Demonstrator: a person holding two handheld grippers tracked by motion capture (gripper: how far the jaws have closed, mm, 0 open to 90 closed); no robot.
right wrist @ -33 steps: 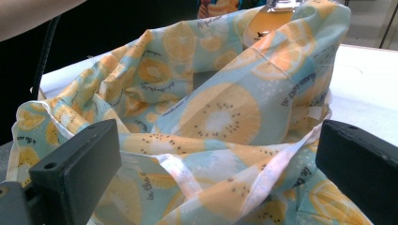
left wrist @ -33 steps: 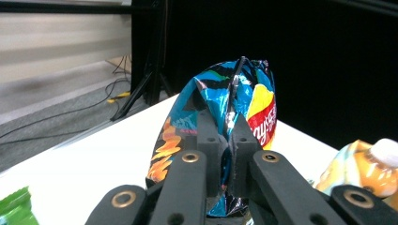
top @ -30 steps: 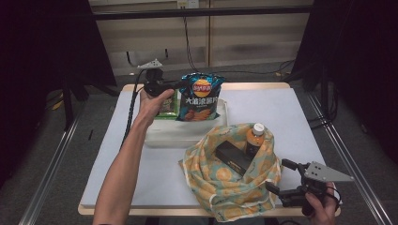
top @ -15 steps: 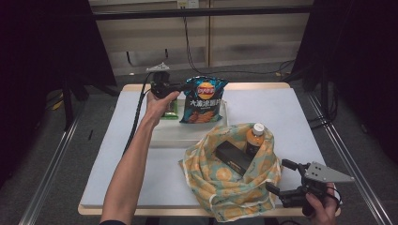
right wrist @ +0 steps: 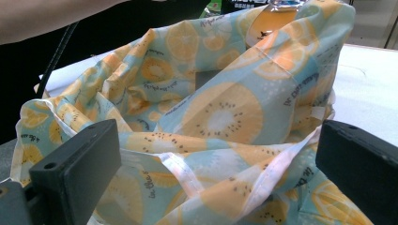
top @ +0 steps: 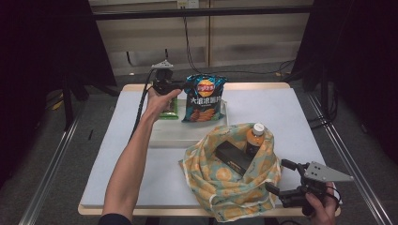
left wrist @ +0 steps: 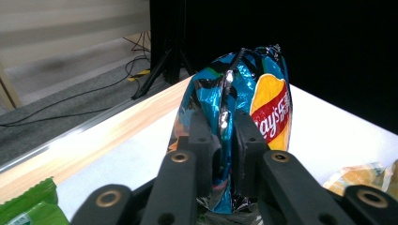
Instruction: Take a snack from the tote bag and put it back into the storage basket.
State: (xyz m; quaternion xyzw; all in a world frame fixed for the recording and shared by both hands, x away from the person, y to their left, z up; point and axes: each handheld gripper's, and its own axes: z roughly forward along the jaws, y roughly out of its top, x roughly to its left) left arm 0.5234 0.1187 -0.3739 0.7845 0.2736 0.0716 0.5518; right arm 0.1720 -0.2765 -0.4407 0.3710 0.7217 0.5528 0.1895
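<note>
The left gripper pinches the side of the chip bag, its jaws having just been easing apart; the slick foil could slip free and topple; the right gripper, spread wide, waits at the fruit-print bag just ahead.

Left gripper: black jaws, brass-ringed screw holes, black cable. Right gripper: black, grey three-cornered plate.
</note>
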